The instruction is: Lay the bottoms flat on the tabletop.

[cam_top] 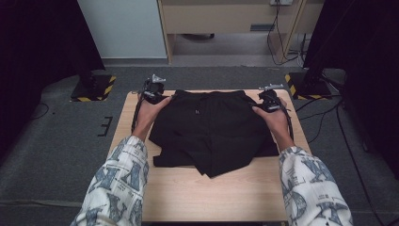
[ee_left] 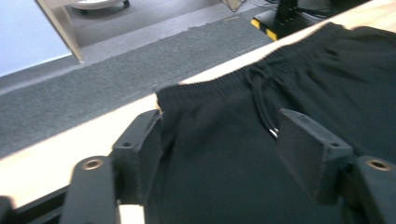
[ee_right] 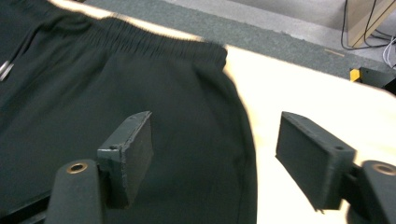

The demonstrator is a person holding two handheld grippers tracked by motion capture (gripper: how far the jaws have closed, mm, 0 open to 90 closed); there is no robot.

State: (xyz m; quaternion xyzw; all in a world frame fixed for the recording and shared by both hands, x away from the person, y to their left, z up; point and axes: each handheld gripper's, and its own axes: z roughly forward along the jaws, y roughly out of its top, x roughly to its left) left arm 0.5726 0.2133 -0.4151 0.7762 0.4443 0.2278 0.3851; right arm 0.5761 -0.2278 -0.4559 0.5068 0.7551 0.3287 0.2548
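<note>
A pair of black shorts (cam_top: 211,127) lies flat on the wooden table (cam_top: 211,197), its elastic waistband along the far edge. My left gripper (cam_top: 154,90) sits at the waistband's far-left corner and my right gripper (cam_top: 269,99) at its far-right corner. In the left gripper view the jaws of the left gripper (ee_left: 219,133) stand open over the shorts (ee_left: 327,70), near the drawstring (ee_left: 261,102), with no pad pressing the cloth. In the right gripper view the right gripper (ee_right: 215,140) is open too, straddling the side hem of the shorts (ee_right: 93,84) and bare table (ee_right: 303,93).
Grey carpet surrounds the table. Two stand bases with yellow-black stripes (cam_top: 91,89) (cam_top: 306,84) sit just beyond its far corners. Cables (cam_top: 324,117) trail on the floor at the right. Wooden furniture (cam_top: 226,19) stands farther back, with dark curtains on both sides.
</note>
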